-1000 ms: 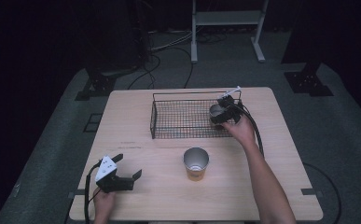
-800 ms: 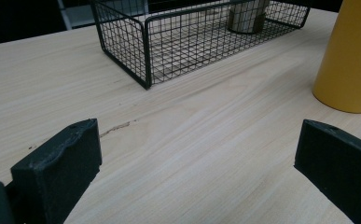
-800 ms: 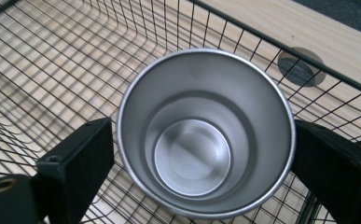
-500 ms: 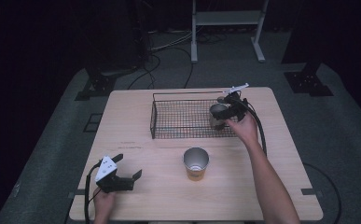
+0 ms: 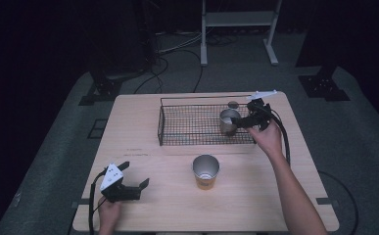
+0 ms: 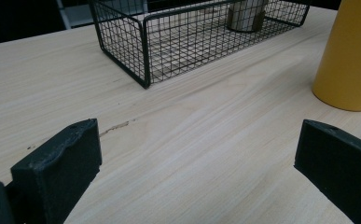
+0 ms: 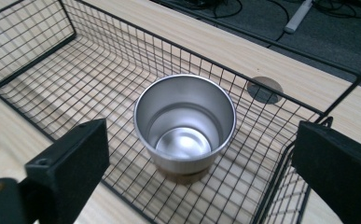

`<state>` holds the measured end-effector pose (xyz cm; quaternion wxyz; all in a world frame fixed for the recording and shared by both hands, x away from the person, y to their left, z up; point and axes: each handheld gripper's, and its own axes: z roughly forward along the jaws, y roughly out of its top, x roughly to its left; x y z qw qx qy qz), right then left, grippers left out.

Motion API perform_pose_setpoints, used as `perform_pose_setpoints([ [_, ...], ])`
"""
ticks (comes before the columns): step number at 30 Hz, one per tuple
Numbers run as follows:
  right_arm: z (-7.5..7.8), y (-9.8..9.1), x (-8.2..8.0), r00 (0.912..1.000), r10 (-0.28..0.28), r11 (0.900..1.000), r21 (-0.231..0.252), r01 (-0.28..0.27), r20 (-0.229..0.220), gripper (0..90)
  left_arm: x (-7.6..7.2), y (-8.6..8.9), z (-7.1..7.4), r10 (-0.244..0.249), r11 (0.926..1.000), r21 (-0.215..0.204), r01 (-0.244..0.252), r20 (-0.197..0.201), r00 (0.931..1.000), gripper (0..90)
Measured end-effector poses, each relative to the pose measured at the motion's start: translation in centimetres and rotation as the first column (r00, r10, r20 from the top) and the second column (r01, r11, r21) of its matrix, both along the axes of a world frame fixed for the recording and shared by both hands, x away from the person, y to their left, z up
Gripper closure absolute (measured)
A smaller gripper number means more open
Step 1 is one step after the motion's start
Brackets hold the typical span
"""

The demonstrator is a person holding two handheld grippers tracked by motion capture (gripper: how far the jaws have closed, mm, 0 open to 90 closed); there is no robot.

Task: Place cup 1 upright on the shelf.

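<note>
In the wire basket, a steel cup stands upright.

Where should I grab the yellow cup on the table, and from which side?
Take the yellow cup across its straight round wall below the rim, coming in level from the near left. It stands upright with its mouth up, and bare table lies on that side.
</note>
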<state>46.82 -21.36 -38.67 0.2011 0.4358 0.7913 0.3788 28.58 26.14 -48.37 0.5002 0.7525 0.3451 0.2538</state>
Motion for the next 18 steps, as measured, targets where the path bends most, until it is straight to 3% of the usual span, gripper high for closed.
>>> perform_pose_setpoints([
  [8,0.8,-1.2,-2.1,0.9994,0.028,0.9993,0.024,-0.029,0.019,4.6,0.0,0.0,0.0,0.0,1.0,0.002,0.0,-0.001,1.0,0.0],
  [12,0.5,-1.6,-3.3,0.9981,0.06,0.9976,0.033,-0.06,-0.01,5.4,0.0,0.0,0.0,0.0,1.0,0.003,0.0,-0.003,1.0,0.0],
  [18,0.3,-1.9,-4.6,0.9975,0.07,0.9972,0.025,-0.07,0.003,5.4,0.0,0.0,0.0,0.001,1.0,0.003,-0.001,-0.003,1.0,0.0],
])
